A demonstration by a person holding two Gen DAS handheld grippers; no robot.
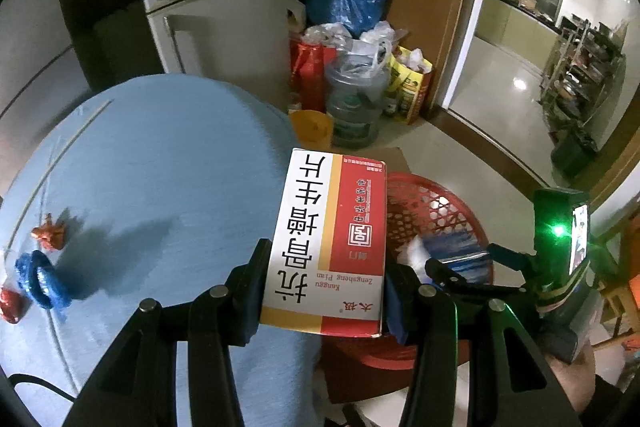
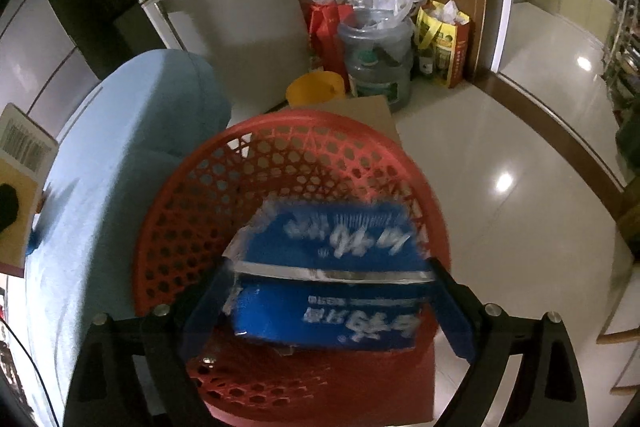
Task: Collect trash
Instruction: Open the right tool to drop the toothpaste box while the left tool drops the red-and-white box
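Blue cloth-covered table (image 1: 160,167), soft matte surface, rounded edge. Red perforated plastic basket (image 2: 288,163) beside table, on floor. Left tongs (image 1: 324,291) clamped on red-white cardboard medicine box (image 1: 332,239), held above table edge, near basket. Right tongs (image 2: 328,307) spread wide over basket; blue foil-edged packet (image 2: 332,247) between pads, contact unclear through blur. Crumpled red and blue wrappers (image 1: 40,267) lying on table.
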